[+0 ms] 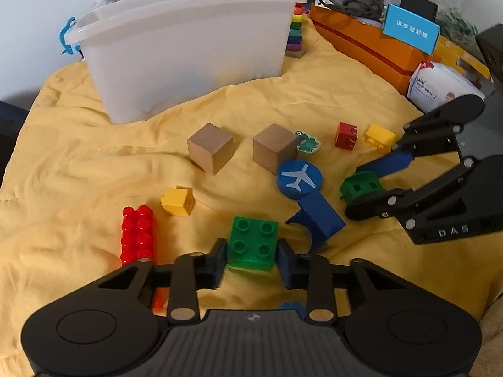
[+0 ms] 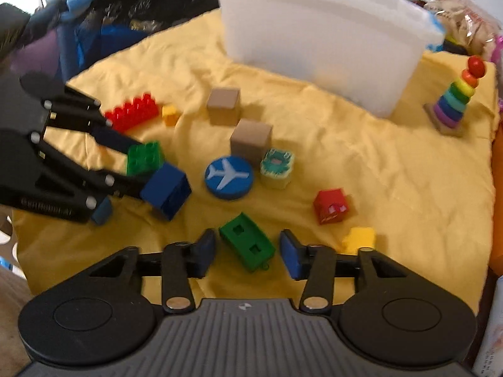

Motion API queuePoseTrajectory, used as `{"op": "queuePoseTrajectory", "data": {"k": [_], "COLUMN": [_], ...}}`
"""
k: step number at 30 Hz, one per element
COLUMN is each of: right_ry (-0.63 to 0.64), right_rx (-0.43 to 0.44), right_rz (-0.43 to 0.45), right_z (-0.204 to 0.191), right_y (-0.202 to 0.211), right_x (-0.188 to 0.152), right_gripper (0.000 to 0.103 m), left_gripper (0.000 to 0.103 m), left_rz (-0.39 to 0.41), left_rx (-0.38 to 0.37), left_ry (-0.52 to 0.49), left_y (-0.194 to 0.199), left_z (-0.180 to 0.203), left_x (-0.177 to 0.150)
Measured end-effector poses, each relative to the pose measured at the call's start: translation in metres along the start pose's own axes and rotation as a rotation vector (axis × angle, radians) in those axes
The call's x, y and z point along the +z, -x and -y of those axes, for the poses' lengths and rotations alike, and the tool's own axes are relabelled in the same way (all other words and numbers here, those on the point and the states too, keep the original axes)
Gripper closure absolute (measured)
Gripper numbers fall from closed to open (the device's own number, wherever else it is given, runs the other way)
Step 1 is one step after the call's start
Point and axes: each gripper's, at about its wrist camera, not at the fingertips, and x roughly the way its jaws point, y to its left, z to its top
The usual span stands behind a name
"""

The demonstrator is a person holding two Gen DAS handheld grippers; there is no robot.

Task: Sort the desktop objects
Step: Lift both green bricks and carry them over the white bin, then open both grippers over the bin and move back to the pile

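Two hand-held grippers work over the yellow cloth (image 1: pixel 94 157) that covers the bench.

Left hand-held gripper (image 1: pixel 251 256): its blue pads stand against the two opposite side walls of the green studded brick (image 1: pixel 252 245), which rests stud side up on the cloth. No gap is visible at either pad, so this reads as a grasp on the brick.

Right hand-held gripper (image 2: pixel 247 249): its jaws straddle the green hollow block (image 2: pixel 246 242), which lies skewed between them. The left pad is at or near one corner; the right pad stands clear. It is judged unclenched, with the block not yet held.

Handling, as judged:
- Both green pieces look like rigid moulded plastic: light, stiff, not fragile, with smooth faces that may slip.
- Take hold on flat parallel side walls, below the studs on the brick.
- The hollow block sits at an angle, so the pads may bear on corners and twist it. Square the jaws to its long sides first.
- The cloth is soft and wrinkled; pieces may tip on it.

The white bin (image 1: pixel 188 47) stands beyond the wooden cubes (image 1: pixel 210 148), well apart from both pieces.
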Motion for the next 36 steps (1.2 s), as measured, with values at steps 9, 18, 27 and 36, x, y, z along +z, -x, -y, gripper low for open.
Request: {"op": "queuePoseTrajectory", "data": {"k": [9, 18, 27, 36], "right_ry": [-0.012, -0.046, -0.161, -0.193], "right_rx": [-0.024, -0.12, -0.221, -0.207], "right_rz": [0.046, 0.363, 0.33, 0.317], "right_z": [0.004, 0.055, 0.091, 0.087], "right_y": [0.031, 0.089, 0.032, 0.029], "right_x": [0.01, 0.117, 0.188, 0.169], "right_gripper": [0.062, 0.062, 0.061, 0.051], "left_gripper": [0.068, 0.068, 0.067, 0.047], "left_rz": [0.111, 0.39, 0.276, 0.297], "left_rx": [0.038, 0.167, 0.24, 0.192], "left_ry": [-0.006, -0.001, 0.083, 0.141], "left_y": [0.048, 0.099, 0.015, 0.022], "left_z": [-0.003, -0.046, -0.081, -0.08], "left_x": [0.028, 0.152, 0.201, 0.17]}}
